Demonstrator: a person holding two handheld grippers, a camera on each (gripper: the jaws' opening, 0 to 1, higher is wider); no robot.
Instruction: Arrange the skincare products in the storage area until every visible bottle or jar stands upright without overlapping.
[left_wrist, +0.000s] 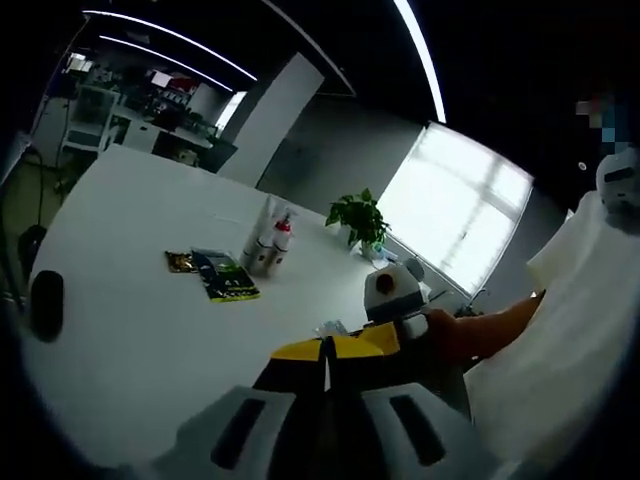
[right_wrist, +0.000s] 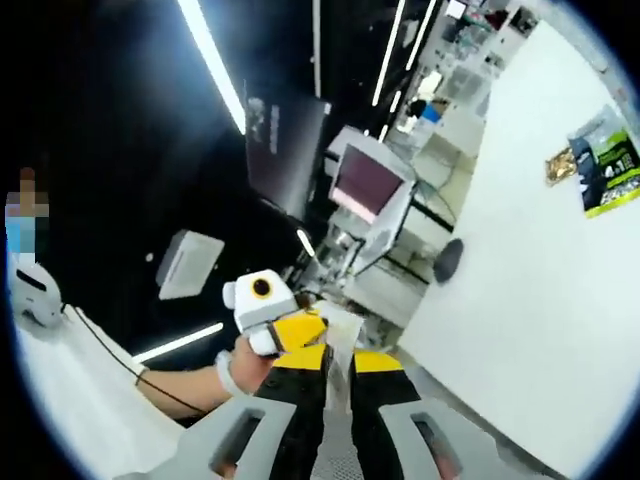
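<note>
So in the left gripper view the left gripper (left_wrist: 327, 400) has its jaws pressed together on nothing. The bottles (left_wrist: 268, 245) stand clustered on the white desk (left_wrist: 130, 330), well away at about 11 o'clock from the jaws, beside flat sachets (left_wrist: 212, 273) — too small to count or read. A potted plant (left_wrist: 360, 220) sits further back. The right gripper (right_wrist: 335, 410) looks closed too, tilted view, sachets cut off at 2 o'clock.

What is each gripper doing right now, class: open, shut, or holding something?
Left gripper: shut, holding nothing, above the white table.
Right gripper: shut, holding nothing, off the table's edge.
</note>
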